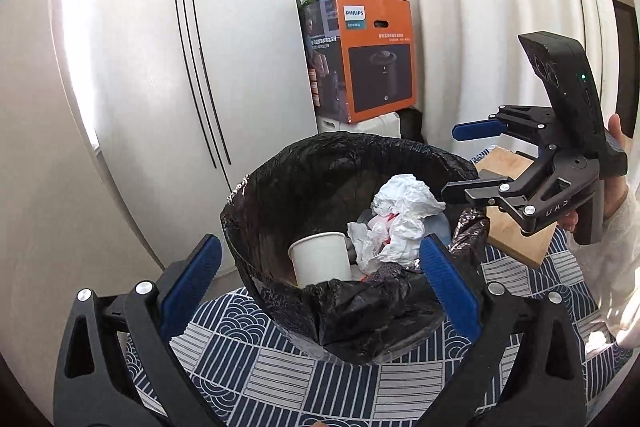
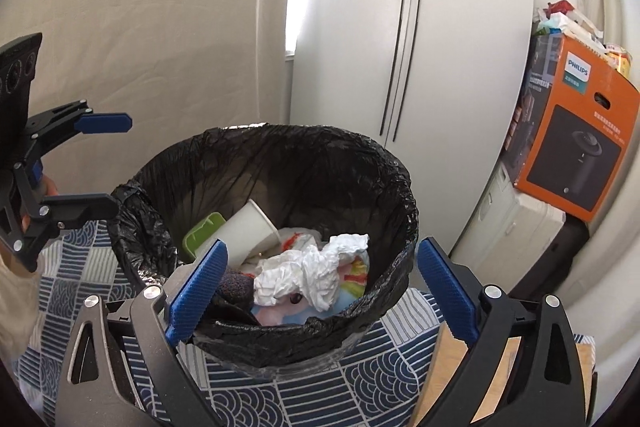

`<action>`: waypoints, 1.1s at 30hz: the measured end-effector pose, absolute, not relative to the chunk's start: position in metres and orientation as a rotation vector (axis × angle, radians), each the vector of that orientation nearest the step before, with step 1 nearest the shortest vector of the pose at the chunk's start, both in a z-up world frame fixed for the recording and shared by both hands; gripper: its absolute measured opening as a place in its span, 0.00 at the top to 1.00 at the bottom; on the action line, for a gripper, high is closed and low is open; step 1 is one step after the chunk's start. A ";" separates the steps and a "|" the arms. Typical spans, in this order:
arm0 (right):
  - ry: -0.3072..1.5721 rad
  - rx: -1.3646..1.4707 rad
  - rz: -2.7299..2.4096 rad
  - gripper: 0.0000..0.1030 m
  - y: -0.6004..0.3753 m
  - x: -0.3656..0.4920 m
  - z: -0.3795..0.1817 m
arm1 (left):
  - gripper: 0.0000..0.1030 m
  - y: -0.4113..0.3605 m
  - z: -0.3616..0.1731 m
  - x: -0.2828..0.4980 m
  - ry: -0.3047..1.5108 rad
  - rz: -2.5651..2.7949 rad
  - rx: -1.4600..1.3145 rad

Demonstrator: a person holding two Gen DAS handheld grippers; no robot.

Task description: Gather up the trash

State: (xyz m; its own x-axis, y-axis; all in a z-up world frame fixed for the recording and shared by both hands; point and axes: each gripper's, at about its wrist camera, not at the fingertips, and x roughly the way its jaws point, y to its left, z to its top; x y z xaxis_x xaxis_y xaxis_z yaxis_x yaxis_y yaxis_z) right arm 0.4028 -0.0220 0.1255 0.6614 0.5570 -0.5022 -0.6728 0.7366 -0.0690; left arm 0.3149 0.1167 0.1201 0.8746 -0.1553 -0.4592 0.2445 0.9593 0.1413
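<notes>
A bin lined with a black bag (image 1: 340, 143) (image 2: 280, 135) stands on the blue patterned cloth (image 1: 280, 367). Inside lie a white paper cup (image 1: 320, 259) (image 2: 250, 227), crumpled white paper (image 1: 400, 215) (image 2: 312, 267), a green plastic piece (image 2: 202, 231) and other wrappers. My left gripper (image 1: 320, 291) (image 2: 118, 163) is open, its fingers astride the bin's near rim, holding nothing. My right gripper (image 2: 324, 291) (image 1: 456, 161) is open over the bin's opposite edge, also with nothing in it.
An orange Philips box (image 1: 376, 59) (image 2: 576, 131) topped with packets sits on white boxes behind the bin. A wooden board (image 1: 516, 223) (image 2: 452, 367) lies on the cloth beside the bin. White cabinet doors (image 2: 400, 47) and a curtain (image 1: 500, 7) stand behind.
</notes>
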 end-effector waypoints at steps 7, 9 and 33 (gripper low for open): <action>0.426 -0.181 0.702 0.09 -0.042 0.365 0.127 | 0.06 0.121 0.104 0.279 0.448 -0.154 0.091; 0.431 -0.179 0.707 0.08 -0.046 0.353 0.123 | 0.06 0.123 0.099 0.267 0.445 -0.134 0.068; 0.552 -0.165 0.611 0.08 -0.095 0.244 0.005 | 0.06 0.123 0.006 0.159 0.536 -0.036 0.026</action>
State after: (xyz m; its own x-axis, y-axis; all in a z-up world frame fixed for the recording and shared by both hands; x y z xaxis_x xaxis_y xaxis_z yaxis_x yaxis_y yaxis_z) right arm 0.2444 -0.0951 0.0050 0.6802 0.4991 -0.5369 -0.5848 0.8111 0.0131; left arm 0.1587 0.1232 0.0060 0.8590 -0.0270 -0.5113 0.0409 0.9990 0.0159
